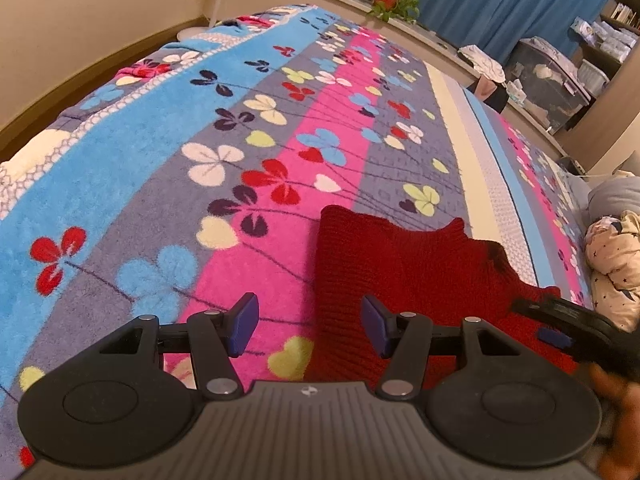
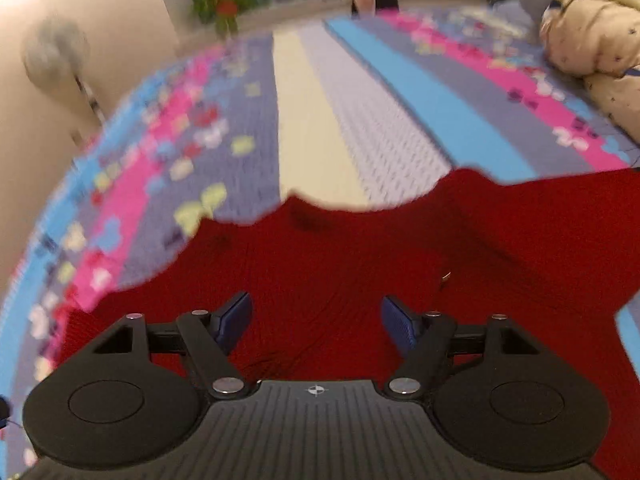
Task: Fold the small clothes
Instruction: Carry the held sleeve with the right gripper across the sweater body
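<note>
Bedroom, flowered blanket on bed | red knitted garment lies spread flat, we judge for folding | left hand-held gripper open at its edge | right hand-held gripper open above it, holding nothing.

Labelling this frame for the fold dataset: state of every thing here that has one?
Left gripper: jaws open, nothing between them, over the blanket at the sweater's left edge.
Right gripper: jaws open, over the sweater, not gripping it.
Sweater: red knit, lying spread on the blanket, not yet neatly folded.
Blanket: spread flat over the bed.
Curtain: drawn shut.
Quilt: bunched up at the bed's edge.
</note>
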Motion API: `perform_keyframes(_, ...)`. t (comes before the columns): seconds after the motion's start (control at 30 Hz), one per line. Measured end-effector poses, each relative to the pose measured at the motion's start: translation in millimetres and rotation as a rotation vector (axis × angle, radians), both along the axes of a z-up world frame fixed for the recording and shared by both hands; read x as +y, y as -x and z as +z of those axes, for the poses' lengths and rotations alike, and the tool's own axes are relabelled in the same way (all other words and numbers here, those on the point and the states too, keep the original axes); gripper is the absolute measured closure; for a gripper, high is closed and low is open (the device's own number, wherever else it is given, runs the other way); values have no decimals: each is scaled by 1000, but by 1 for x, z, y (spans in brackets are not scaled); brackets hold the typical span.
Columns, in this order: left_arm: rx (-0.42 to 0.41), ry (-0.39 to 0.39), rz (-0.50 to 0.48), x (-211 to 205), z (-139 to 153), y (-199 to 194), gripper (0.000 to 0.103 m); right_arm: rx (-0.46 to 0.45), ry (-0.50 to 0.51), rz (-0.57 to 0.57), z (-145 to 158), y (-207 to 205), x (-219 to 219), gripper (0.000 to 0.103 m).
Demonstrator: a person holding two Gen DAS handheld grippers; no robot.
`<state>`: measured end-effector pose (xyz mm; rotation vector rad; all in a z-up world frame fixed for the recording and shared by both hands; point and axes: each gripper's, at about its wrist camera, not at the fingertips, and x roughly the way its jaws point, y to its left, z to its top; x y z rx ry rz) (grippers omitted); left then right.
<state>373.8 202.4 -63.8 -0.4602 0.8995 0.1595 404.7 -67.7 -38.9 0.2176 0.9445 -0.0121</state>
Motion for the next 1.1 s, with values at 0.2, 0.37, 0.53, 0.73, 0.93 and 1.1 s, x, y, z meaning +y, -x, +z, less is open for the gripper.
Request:
perform_keyframes(0.2, -6, 9, -2, 3, 1, -1, 41, 110, 272, 22, -30, -25, 35, 65)
perform_keyframes(0.37, -13, 17, 3, 6, 4, 0, 41, -231, 126, -83, 36, 14, 13, 91)
perform_keyframes(0.53, -15, 13, -20, -1, 5, 0, 41, -505, 24, -338, 44, 86, -59, 90)
perform_keyframes(0.73, 6, -15, -116, -29, -5, -4, 41, -154, -184, -423, -40, 79, -143, 76)
perform_keyframes(0.93, 86, 26, -188, -50, -39, -9, 41, -161, -210, -424, -40, 76, -184, 75)
perform_keyframes(1.1, 128, -6, -207, -61, -57, -11, 41, -188, -160, -444, -27, 79, -234, 73)
